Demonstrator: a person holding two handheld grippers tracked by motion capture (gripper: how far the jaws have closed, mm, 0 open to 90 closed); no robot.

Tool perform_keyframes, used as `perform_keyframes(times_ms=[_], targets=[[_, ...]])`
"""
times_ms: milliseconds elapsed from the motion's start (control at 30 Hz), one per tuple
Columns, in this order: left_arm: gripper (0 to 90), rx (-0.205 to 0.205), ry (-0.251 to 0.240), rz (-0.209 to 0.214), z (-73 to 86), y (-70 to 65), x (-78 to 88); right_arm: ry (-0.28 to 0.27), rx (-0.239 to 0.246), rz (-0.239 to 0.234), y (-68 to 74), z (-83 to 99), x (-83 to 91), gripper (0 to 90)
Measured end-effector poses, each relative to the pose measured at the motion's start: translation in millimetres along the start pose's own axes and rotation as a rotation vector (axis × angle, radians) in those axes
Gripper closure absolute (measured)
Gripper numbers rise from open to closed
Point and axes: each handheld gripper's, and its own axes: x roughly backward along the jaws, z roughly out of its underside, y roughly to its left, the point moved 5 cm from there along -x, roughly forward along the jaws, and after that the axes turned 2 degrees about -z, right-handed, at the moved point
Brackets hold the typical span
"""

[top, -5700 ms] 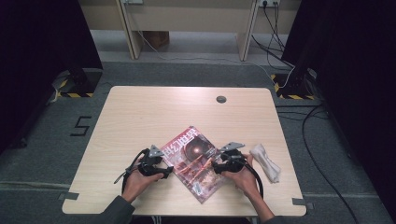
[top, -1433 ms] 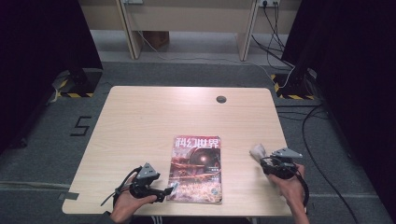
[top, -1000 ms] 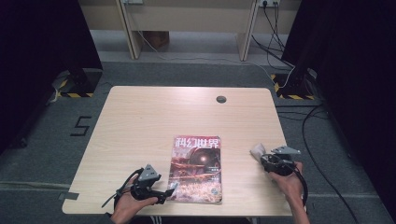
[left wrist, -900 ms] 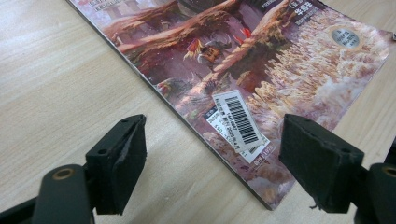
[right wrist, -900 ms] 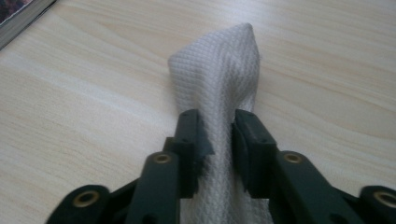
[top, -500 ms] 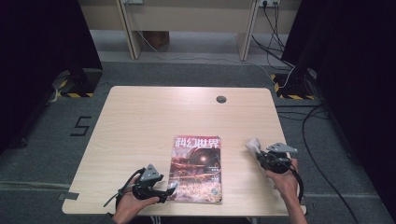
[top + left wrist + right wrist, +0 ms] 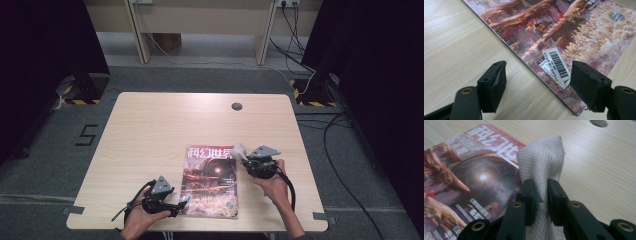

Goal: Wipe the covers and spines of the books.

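A magazine (image 7: 210, 180) with a dark red cover lies flat near the table's front edge. My left gripper (image 7: 181, 205) rests at its near left corner. In the left gripper view its jaws (image 7: 537, 85) stand apart astride the magazine's edge (image 7: 564, 30), by the barcode label; they have just closed a little and the pads press on nothing. My right gripper (image 7: 247, 159) is shut on a white textured cloth (image 7: 238, 151) at the magazine's far right corner. Its jaws have just closed further on it. The cloth (image 7: 541, 157) sticks up past that gripper's tips (image 7: 541, 195), over the cover's title (image 7: 461, 177).
The light wooden table (image 7: 165, 125) has a round cable hole (image 7: 236, 106) near its far edge. Black cables trail on the grey floor to the right. Dark curtains stand on both sides, and a pale desk frame stands behind.
My right gripper has carried the white cloth leftward from near the table's right side to the magazine's far right corner. The left gripper has stayed in place.
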Motion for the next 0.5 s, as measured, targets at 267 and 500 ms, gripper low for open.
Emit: perform_keyframes(times_ms=[267, 500], targets=[[36.9, -0.022, 0.011, 0.027, 0.7, -5.5, -1.9, 0.036, 0.075, -0.057, 34.6, -17.8, -35.6, 77.3], [40.7, -0.028, 0.012, 0.058, -0.4, -10.7, -4.9, 0.083, 0.105, -0.070, 48.9, -20.9, -64.8, 77.1]])
